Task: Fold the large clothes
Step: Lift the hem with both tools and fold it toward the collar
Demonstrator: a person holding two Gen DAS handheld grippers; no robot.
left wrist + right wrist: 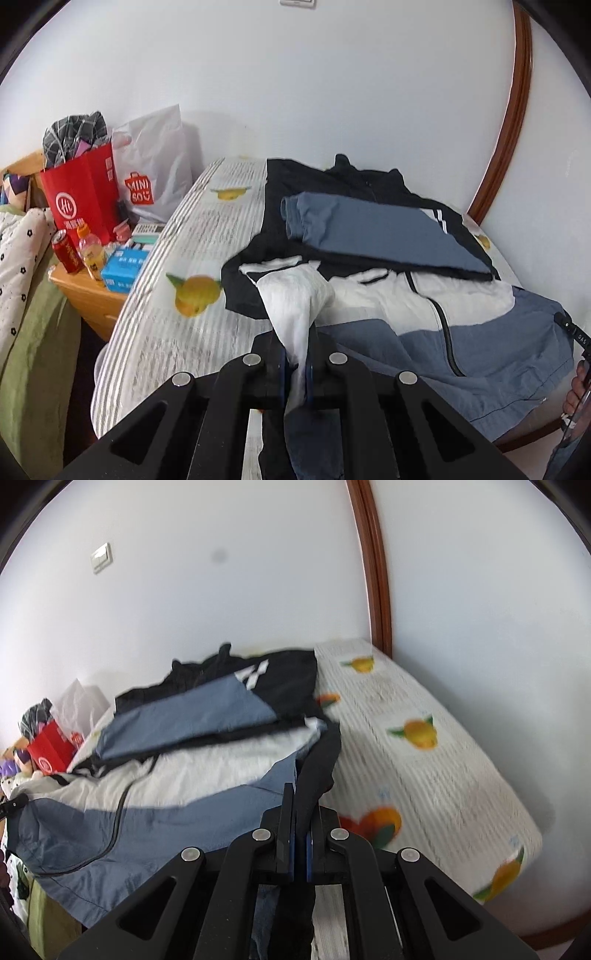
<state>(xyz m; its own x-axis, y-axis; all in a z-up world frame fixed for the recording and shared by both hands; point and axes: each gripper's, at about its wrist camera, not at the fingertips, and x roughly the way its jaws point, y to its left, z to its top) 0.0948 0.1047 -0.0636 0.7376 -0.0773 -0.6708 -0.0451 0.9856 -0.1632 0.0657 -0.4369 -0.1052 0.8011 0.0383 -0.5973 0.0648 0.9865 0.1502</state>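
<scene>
The jacket (461, 332), a large thing in blue, white and black with a dark zipper (443, 325) down its front, lies spread across the bed (184, 229), over a striped sheet printed with oranges. One blue sleeve (376, 232) is folded across the black upper part, near the wall.

The left hand-held gripper (301, 365) has its jaws pressed together on a bunch of the white fabric (295, 302), which rises off the bed in a taut peak and runs down between the pads; below the jaws the cloth drops out of sight behind the gripper's black body. The right hand-held gripper (300, 834) is pinching a dark edge of the jacket (147, 775) at the opposite side, the black fabric (317, 771) climbing from the bed into its closed jaws. Exactly which part of the garment that dark strip belongs to is hard to tell, since it is bunched and blurred.

Beside the bed stands a wooden nightstand (92, 295) with a red paper bag (85, 199), a white plastic bag (155, 166), a red can (66, 251), a bottle (90, 251) of orange drink and a blue box (123, 269). At the right rim of the left view, part of a hand (576, 391) and the other gripper's handle are cut off by the frame. A brown door frame (376, 572) runs up the wall (332, 92).
</scene>
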